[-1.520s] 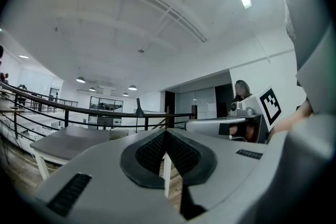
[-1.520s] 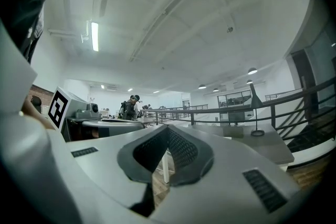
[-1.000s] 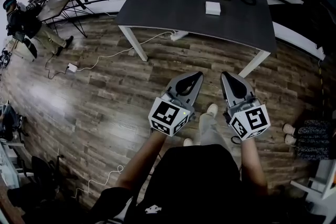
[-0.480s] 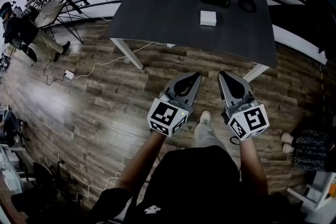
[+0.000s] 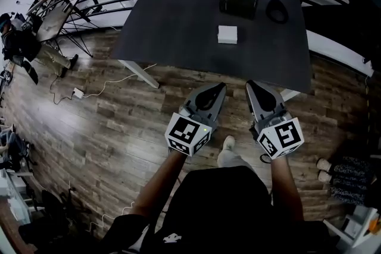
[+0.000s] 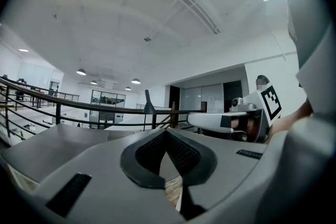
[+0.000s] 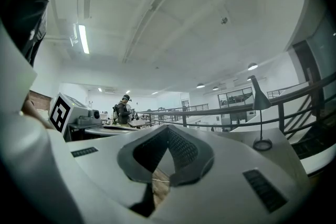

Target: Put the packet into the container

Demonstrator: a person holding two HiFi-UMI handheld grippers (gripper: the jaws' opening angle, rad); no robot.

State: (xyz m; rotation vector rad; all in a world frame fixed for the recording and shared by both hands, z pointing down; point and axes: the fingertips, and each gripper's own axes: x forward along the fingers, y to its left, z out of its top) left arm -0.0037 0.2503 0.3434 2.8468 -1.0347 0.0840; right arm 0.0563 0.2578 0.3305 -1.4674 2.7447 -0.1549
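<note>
One white packet (image 5: 227, 34) is seen lying flat on the dark table (image 5: 178, 27), near the black container (image 5: 239, 4) but apart from it. Short of the table, the left gripper (image 5: 219, 88) and the right gripper (image 5: 252, 87) are held side by side over the wooden floor (image 5: 107, 122), each with jaws pressed together on nothing.

This looks like a big work lab or office on an upper floor. A long black railing (image 6: 58, 112) runs past a dark table (image 5: 178, 21) with a lamp (image 5: 278, 9). A white plug and cord (image 5: 78, 92) lie on the wood floor (image 5: 107, 122). Round lights (image 6: 81, 72) hang from the high white ceiling.
</note>
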